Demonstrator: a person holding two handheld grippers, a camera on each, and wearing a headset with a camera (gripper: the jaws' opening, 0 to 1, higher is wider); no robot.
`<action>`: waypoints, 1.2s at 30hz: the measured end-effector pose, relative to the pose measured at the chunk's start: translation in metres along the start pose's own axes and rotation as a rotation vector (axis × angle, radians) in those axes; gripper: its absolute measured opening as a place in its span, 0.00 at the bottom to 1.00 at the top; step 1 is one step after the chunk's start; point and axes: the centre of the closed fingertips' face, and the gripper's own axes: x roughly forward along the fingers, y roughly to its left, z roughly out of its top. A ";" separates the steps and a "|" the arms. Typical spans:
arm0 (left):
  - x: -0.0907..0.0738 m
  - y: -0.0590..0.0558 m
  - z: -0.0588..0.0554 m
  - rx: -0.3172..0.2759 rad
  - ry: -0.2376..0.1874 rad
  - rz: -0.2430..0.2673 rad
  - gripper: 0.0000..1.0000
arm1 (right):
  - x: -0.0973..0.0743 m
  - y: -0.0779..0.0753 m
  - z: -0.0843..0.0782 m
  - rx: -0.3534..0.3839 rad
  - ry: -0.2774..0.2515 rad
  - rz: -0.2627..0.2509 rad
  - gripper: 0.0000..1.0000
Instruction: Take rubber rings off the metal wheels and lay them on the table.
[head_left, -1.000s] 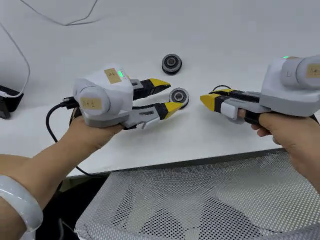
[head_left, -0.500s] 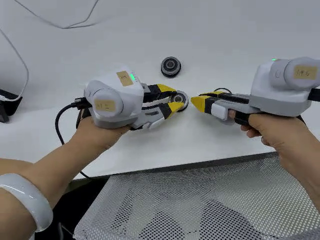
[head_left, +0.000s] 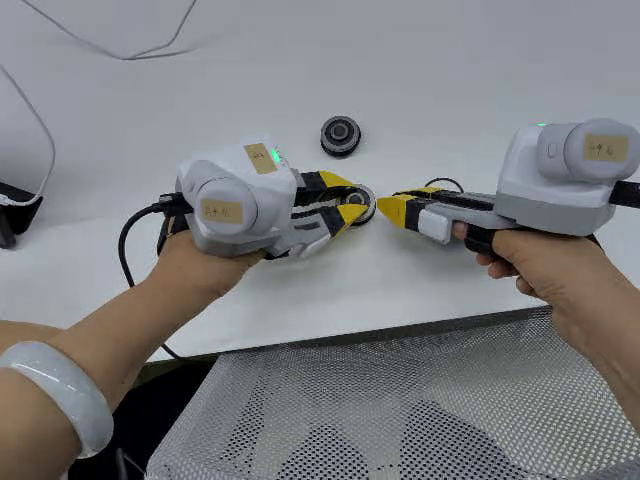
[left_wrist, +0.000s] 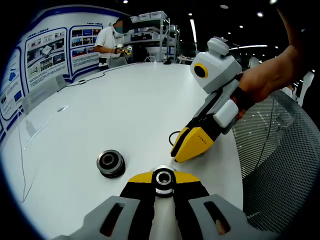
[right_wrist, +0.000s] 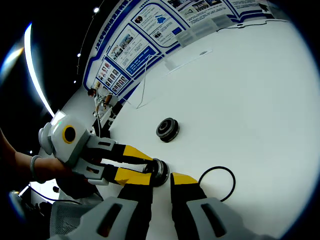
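My left gripper (head_left: 345, 200) (left_wrist: 164, 176) is shut on a small metal wheel (head_left: 361, 204) (left_wrist: 164, 181) (right_wrist: 160, 170) with a dark rubber rim, low over the white table (head_left: 450, 80). My right gripper (head_left: 398, 207) (right_wrist: 161, 178) (left_wrist: 189, 146) points at that wheel from the right, a finger's width away. Its jaws stand a narrow gap apart with nothing between them. A second wheel (head_left: 341, 135) (left_wrist: 111, 163) (right_wrist: 167, 129) lies farther back. One loose black rubber ring (head_left: 441, 181) (right_wrist: 233, 181) lies flat beside the right gripper, partly hidden by it.
A black device (head_left: 12, 208) sits at the table's left edge, with thin cables (head_left: 100, 45) running across the back. A mesh chair (head_left: 400, 400) is below the front edge. In the left gripper view a person (left_wrist: 111, 37) stands far off.
The left gripper has moved right and shut on the near wheel. The right gripper has come left, closer to that wheel.
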 end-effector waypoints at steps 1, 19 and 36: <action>0.000 0.000 0.000 -0.002 -0.001 0.000 0.13 | 0.001 0.001 0.000 0.008 -0.003 0.007 0.15; -0.002 -0.001 0.000 0.000 -0.010 0.005 0.12 | 0.016 0.004 -0.001 0.130 -0.020 0.047 0.23; -0.002 0.000 -0.001 -0.004 -0.021 0.002 0.12 | 0.018 0.002 -0.005 0.272 -0.012 0.051 0.17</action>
